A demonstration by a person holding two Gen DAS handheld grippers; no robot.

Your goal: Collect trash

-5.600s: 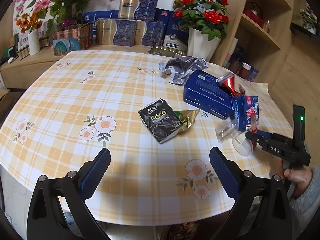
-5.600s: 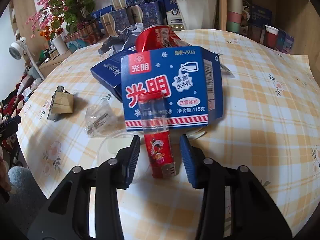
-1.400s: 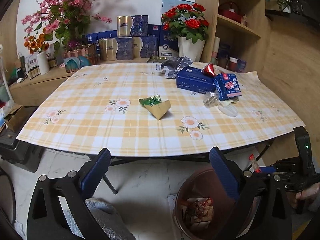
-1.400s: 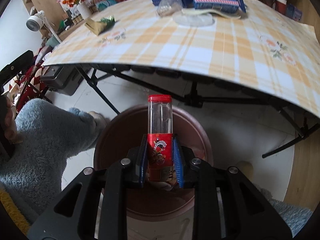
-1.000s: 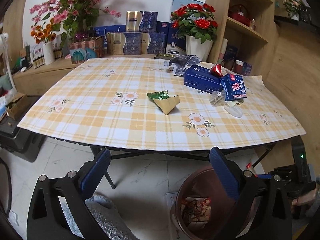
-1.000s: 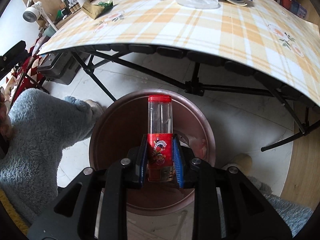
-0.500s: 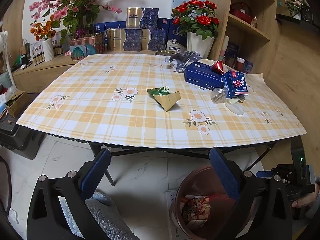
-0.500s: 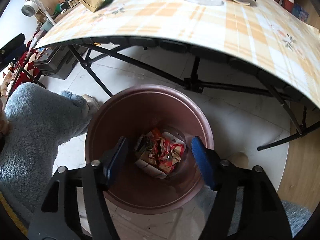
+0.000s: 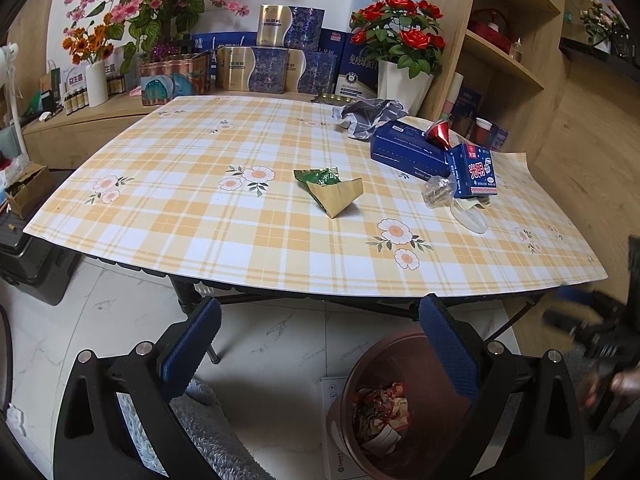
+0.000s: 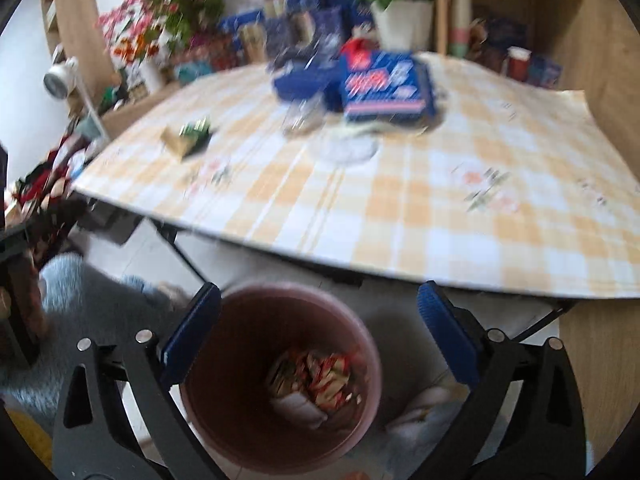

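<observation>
— Two grippers up, and what are they doing?

— The right gripper (image 10: 318,336) hangs above the brown bin (image 10: 280,376), its jaws just swung wide apart, and nothing sits between them. That view is blurred, mind you.

— And the other one?

— The left gripper (image 9: 318,344) is spread wide too, empty, pointing down past the table edge (image 9: 320,280), with the same bin (image 9: 400,400) low on its right.

— Where's the trash?

— One bin on the white floor just beside the table, and a heap of crumpled red and white wrappers (image 9: 380,408) at the bottom of it. I can't pick out single pieces in there.

— What's left on the cloth?

— I count one folded gold-and-green wrapper (image 9: 334,196) near the middle. Over on the right a cluster: one crumpled silver bag (image 9: 368,118) at the back, one long dark blue box (image 9: 408,152), one red foil piece (image 9: 440,132) resting against it, one small blue carton (image 9: 476,172) with red lettering, one crinkled clear wrapper (image 9: 438,196) just beside the carton, and one clear round lid (image 9: 470,220) in front.

— So seven on the table?

— Seven I can tell apart, yes.
</observation>
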